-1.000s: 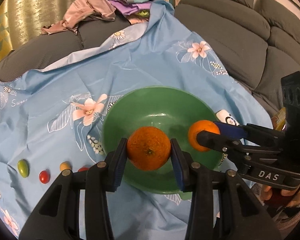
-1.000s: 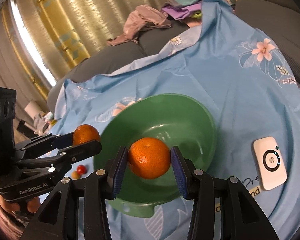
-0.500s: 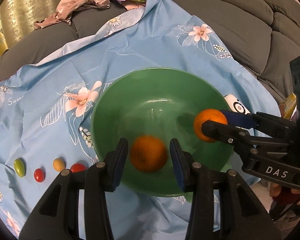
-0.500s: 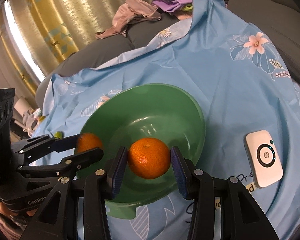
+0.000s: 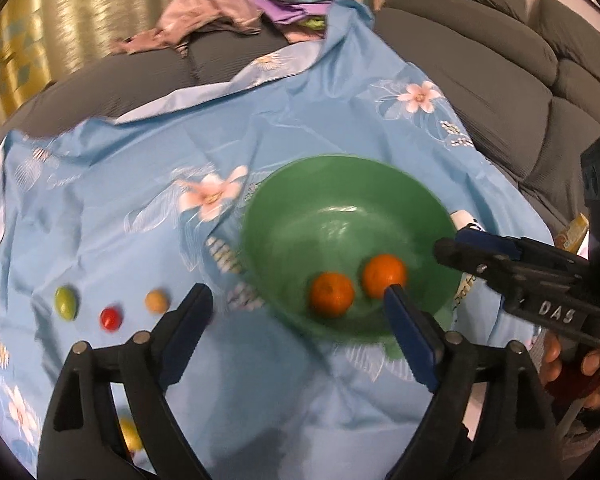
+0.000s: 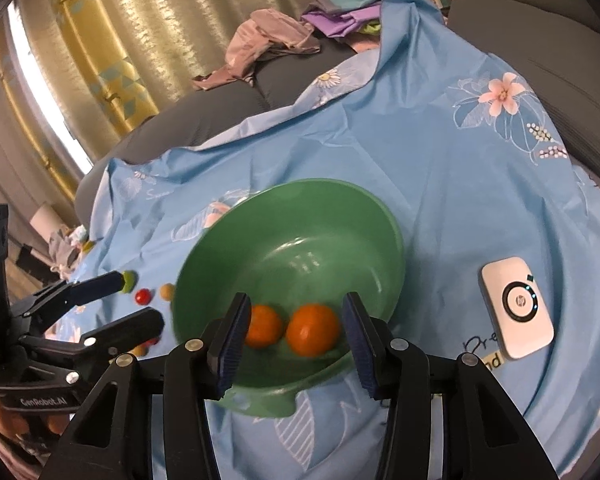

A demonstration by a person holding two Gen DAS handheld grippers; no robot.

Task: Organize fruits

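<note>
1. Left wrist view: the left gripper (image 5: 298, 312) is seen wide, its jaws having just been opening, and nothing is held between them. Two oranges (image 5: 332, 294) lie side by side inside the green bowl (image 5: 340, 176), near the right edge of the blue cloth (image 5: 260, 120).
2. Right wrist view: the right gripper (image 6: 296, 332) is seen with jaws apart, with the oranges lying loose in the bowl beyond them. A white device (image 6: 516, 306) lies on the cloth, right of the bowl.

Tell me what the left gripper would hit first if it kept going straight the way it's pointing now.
Probably the blue flowered cloth just left of the green bowl. The left gripper is open and nothing sits between its fingers; depth is hard to judge.
</note>
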